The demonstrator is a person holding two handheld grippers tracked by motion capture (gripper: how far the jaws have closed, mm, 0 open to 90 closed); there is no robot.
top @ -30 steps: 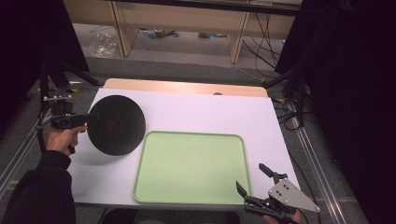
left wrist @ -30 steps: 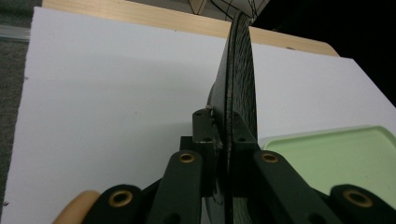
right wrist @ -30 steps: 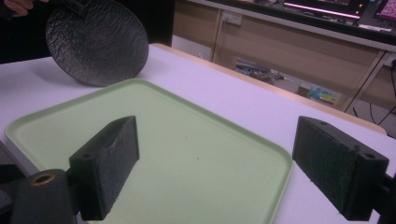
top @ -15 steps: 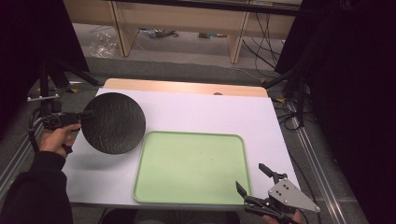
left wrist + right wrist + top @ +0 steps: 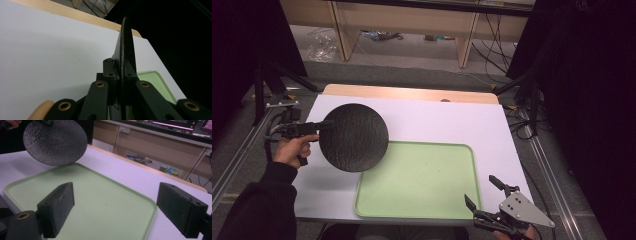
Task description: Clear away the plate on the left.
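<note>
High view: left claw [image 5: 323, 126] clamps the round, rough black plate [image 5: 354, 137]; right claw [image 5: 484, 195] gapes empty.

In the left gripper view the black plate [image 5: 124, 50] stood edge-on, so its face could not be read, and its lower rim was hidden between the jaws of the left gripper [image 5: 121, 75]. Beyond it, the green tray [image 5: 155, 82] was cut off by darkness. In the high view the bottom edge cropped the right gripper [image 5: 484, 192].
</note>
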